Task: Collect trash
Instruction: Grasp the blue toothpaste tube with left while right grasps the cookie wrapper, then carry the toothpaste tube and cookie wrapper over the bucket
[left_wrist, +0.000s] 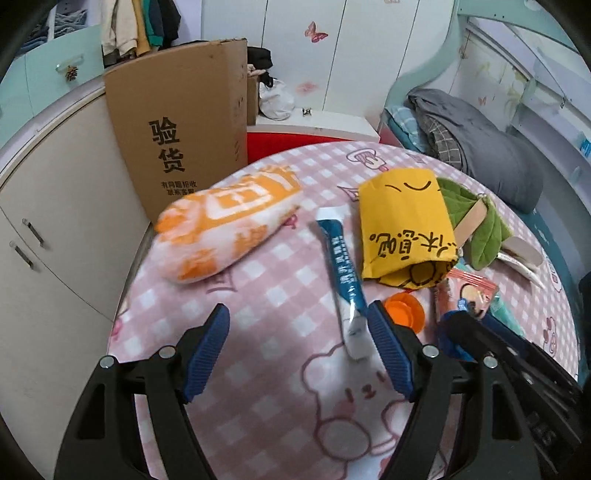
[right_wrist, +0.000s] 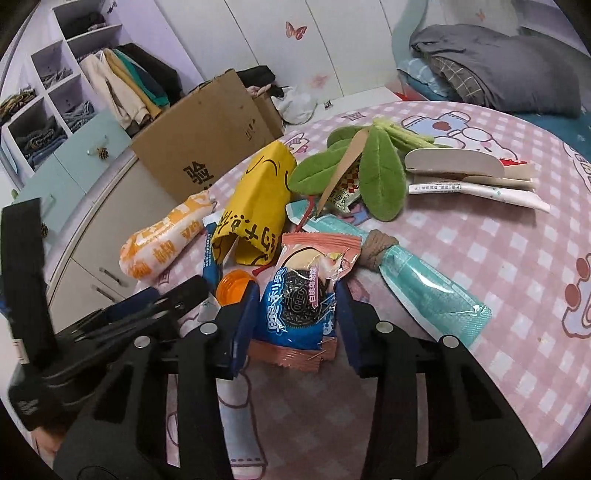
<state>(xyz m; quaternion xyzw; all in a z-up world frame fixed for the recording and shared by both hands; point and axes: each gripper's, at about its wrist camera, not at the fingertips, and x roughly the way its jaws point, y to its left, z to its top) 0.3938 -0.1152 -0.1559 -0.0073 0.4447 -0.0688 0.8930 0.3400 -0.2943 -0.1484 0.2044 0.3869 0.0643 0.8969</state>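
Observation:
Trash lies on a pink checked blanket (left_wrist: 280, 266). My left gripper (left_wrist: 299, 325) is open; a blue and white tube (left_wrist: 343, 273) lies just inside its right finger. An orange and white wrapper (left_wrist: 225, 229) lies ahead to the left, a yellow paper bag (left_wrist: 406, 229) ahead to the right. My right gripper (right_wrist: 295, 295) is open, its fingers on either side of an Oreo snack packet (right_wrist: 303, 295), not closed on it. An orange cap (right_wrist: 234, 290) sits at its left finger. A teal pouch (right_wrist: 432, 291) lies to the right.
A cardboard box (left_wrist: 177, 140) stands behind the bed's left edge, against white cabinets (left_wrist: 55, 240). A green plush leaf toy (right_wrist: 376, 173) and white paper sleeves (right_wrist: 469, 181) lie further back. A grey quilt (right_wrist: 498, 62) is piled at the far right.

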